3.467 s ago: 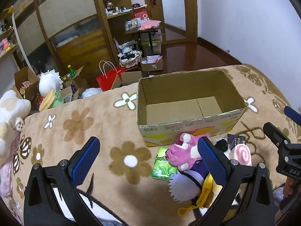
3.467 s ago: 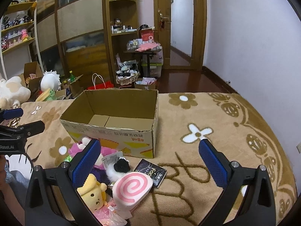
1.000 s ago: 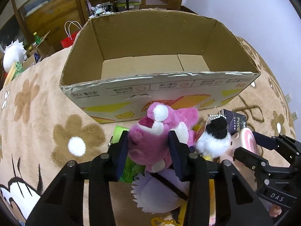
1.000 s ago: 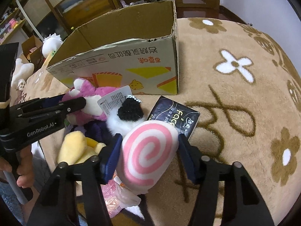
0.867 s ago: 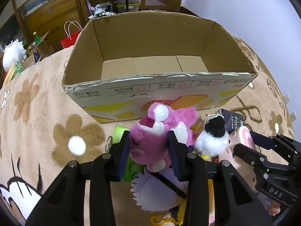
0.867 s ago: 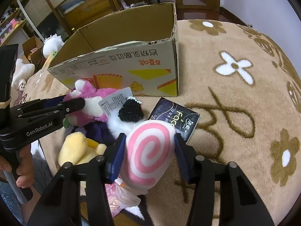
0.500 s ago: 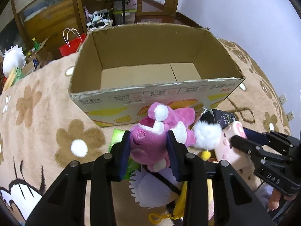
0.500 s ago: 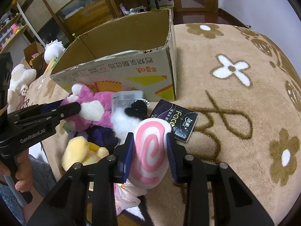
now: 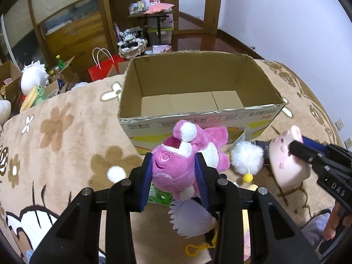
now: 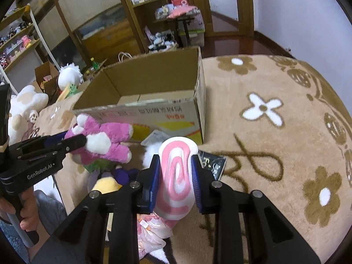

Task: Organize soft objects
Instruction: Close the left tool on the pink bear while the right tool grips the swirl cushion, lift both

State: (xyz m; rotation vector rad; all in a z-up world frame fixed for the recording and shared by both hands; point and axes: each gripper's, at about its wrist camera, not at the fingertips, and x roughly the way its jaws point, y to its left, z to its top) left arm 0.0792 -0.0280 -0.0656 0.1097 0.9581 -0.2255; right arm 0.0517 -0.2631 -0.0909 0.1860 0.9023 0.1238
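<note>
My left gripper is shut on a pink plush bear and holds it above the bed, in front of the open cardboard box. The bear also shows in the right wrist view. My right gripper is shut on a pink-and-white swirl plush, lifted near the box's front corner. The swirl plush also shows in the left wrist view. A white pompom, a yellow plush and a purple plush lie below.
The beige flowered blanket covers the bed. A black packet and a green packet lie by the toys. A red bag, boxes and shelves stand beyond the bed.
Both grippers closed on their toys and have lifted them: the pink bear and the swirl plush now sit higher, level with the box's front wall. The pompom has swung free.
</note>
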